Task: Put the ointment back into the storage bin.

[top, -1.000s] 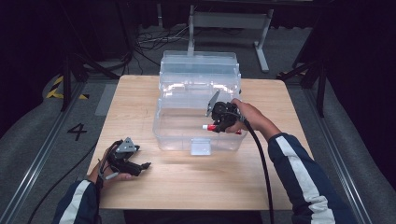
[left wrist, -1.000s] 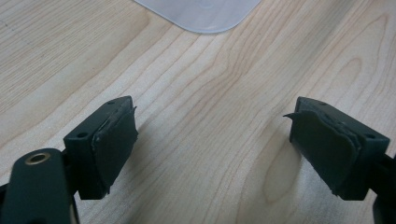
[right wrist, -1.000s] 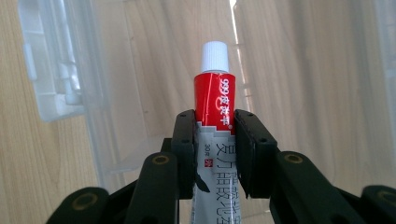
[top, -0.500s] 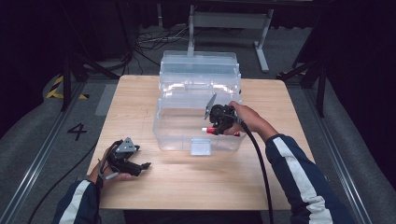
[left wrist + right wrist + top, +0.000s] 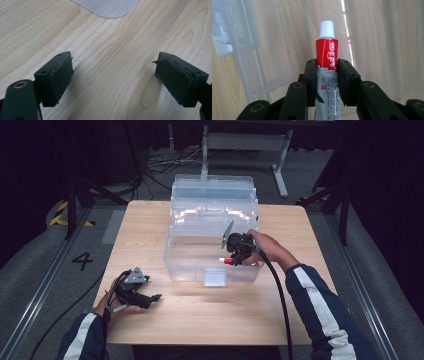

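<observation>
right claw [image 5: 326,82] pinching tube [image 5: 326,52], tail cut off | left claw [image 5: 113,80] spread, on table [image 5: 112,45]

Layout: 1 bin mid-table, 2 grippers apart.
The open bin [image 5: 212,245] sits on the table [image 5: 200,320], its lid behind it. The right gripper [image 5: 235,251] is inside the bin near its front right wall, clamping a tube [image 5: 327,55]. The left gripper [image 5: 137,292] rests on the table, front left of the bin.
</observation>
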The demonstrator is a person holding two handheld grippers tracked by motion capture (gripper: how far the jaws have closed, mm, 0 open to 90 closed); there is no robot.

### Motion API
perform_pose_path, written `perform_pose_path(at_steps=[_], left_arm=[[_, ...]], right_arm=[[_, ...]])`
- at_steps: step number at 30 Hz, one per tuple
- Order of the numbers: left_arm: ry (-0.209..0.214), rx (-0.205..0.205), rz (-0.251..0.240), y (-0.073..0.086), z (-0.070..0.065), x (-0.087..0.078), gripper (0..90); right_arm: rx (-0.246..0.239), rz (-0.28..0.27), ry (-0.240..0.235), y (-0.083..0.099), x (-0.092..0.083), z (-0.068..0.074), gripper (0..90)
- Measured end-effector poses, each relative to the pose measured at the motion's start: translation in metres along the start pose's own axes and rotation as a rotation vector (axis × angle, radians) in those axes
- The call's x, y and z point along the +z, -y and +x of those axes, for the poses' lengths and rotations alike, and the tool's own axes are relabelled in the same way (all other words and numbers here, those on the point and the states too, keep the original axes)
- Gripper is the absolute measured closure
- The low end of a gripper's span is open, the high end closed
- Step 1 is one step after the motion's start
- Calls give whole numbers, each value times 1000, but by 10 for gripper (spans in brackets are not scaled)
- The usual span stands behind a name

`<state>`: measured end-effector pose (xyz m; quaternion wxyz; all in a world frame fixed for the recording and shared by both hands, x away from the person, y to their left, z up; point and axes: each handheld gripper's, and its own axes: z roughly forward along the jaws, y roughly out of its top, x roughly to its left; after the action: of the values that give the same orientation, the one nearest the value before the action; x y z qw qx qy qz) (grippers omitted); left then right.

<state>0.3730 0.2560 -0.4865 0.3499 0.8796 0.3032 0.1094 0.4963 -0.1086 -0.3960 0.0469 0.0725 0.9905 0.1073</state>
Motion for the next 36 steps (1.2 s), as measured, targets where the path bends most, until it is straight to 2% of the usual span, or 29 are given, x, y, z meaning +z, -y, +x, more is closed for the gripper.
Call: perform_pose_path(at_steps=[9,15,19,21,23,24,27,29,30,31,32,33,34,36], left_arm=[[0,0,0,0,0,0,151],[0,0,0,0,0,0,151],[-3,-3,0,0,0,0,151],[-5,-5,0,0,-1,0,152],[-14,-16,6,-1,-1,0,158],[-14,-16,6,-1,-1,0,169],[-30,-41,19,-5,-2,0,193],[-36,-47,30,-8,-4,1,199],[-36,-47,30,-8,-4,1,212],[-35,-34,29,-10,-4,0,214],[-33,-33,18,-12,-6,-1,214],[-25,-36,-17,-18,-5,-7,216],[-23,-38,-30,-21,-6,-9,218],[-40,-15,-50,-28,-9,-15,222]], right_arm=[[19,-15,11,4,-4,-1,682],[31,-40,9,6,-8,-2,680],[38,-72,31,11,-16,-2,660],[46,-112,46,13,-21,-2,651],[59,-183,53,19,-30,-1,645],[59,-183,53,19,-30,-1,645],[86,-292,79,31,-46,-2,621],[100,-339,96,36,-50,-1,590],[100,-339,96,36,-50,-1,590],[109,-379,122,42,-57,0,560],[109,-379,122,42,-57,0,560],[125,-403,147,46,-61,0,549],[126,-422,158,50,-64,1,547],[130,-447,172,54,-67,0,530]])
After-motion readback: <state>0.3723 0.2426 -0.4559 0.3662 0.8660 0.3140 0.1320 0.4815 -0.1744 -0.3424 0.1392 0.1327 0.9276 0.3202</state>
